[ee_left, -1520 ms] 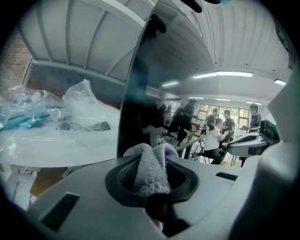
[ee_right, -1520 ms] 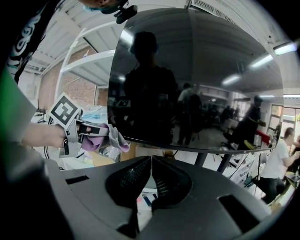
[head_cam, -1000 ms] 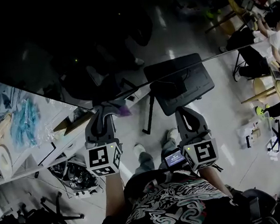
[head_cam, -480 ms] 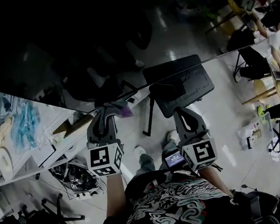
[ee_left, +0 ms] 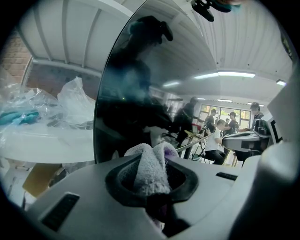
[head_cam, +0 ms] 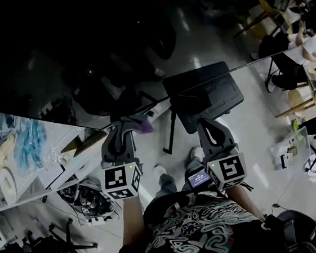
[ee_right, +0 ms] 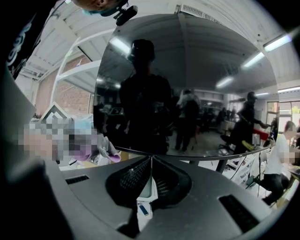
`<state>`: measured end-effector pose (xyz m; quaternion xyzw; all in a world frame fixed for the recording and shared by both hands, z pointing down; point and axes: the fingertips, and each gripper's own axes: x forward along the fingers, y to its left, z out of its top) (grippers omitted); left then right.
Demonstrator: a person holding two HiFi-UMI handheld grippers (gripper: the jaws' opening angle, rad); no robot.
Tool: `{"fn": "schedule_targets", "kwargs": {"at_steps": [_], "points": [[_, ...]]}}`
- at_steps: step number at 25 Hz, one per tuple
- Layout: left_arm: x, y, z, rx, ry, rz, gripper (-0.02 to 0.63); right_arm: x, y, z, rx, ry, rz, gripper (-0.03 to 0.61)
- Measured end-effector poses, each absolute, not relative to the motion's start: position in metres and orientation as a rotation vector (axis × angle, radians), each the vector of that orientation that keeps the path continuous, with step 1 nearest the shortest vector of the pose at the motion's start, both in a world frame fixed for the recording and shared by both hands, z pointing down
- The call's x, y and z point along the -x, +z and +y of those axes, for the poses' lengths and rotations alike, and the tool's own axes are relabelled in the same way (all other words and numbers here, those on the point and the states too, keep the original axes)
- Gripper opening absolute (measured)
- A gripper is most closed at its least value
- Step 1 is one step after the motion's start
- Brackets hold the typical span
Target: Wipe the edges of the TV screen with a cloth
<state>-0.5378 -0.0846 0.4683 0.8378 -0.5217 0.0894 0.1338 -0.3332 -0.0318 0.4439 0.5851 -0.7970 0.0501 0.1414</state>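
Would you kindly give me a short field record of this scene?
left gripper: shut on cloth, at TV edge
right gripper: shut, empty, near TV edge
cloth: white and purple, bunched between the jaws
TV: dark, reflective
shelf: left of TV, holds plastic bags

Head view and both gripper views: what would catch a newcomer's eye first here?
The big dark TV screen fills the right gripper view and mirrors the person and the room. The left gripper has its jaws shut on a pale cloth by the screen's edge. The right gripper, jaws together and empty, sits just below that edge.
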Motion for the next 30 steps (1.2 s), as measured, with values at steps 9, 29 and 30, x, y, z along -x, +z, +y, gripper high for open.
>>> {"fn": "schedule_targets", "kwargs": {"at_steps": [9, 29, 30], "points": [[0.529, 0.466, -0.087, -2.421, 0.271, -1.520, 0.061, 0.322, 0.444, -0.041, -1.679, 0.164, -2.308, 0.034], [0.505, 0.465, -0.090, -2.417, 0.271, -1.510, 0.061, 0.295, 0.448, -0.048, -1.689, 0.201, -2.305, 0.034], [0.504, 0.464, -0.090, -2.416, 0.272, -1.509, 0.061, 0.294, 0.447, -0.048, -1.691, 0.207, -2.305, 0.034]]}}
